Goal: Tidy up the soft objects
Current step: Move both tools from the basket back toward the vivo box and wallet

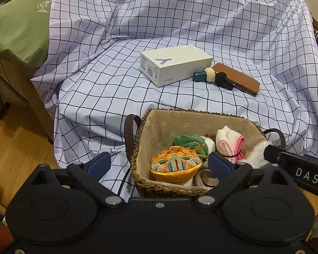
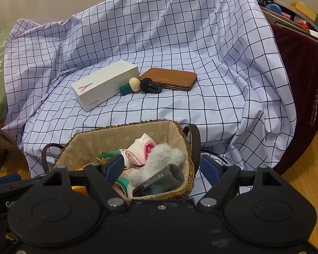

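Observation:
A woven basket (image 1: 171, 189) with a beige flowered lining sits at the front edge of the checked sheet; it also shows in the right wrist view (image 2: 188, 154). It holds an orange embroidered pouch (image 1: 176, 165), a green cloth (image 1: 185, 140), a pink and white folded cloth (image 1: 230, 141) and white fluffy fabric (image 2: 159, 158). A dark YESHOTEL bottle (image 2: 159, 184) lies in the basket too. My left gripper (image 1: 160, 165) is open over the basket's near left part, empty. My right gripper (image 2: 162, 167) is open over its right part, empty.
On the sheet (image 1: 108, 97) behind the basket lie a white vivo box (image 1: 176, 67), a teal bottle with a cream ball cap (image 1: 203, 75), a black brush (image 1: 222, 80) and a brown leather case (image 1: 239, 78). A green cushion (image 1: 17, 25) lies at the left. Wood floor (image 1: 14, 148) lies below.

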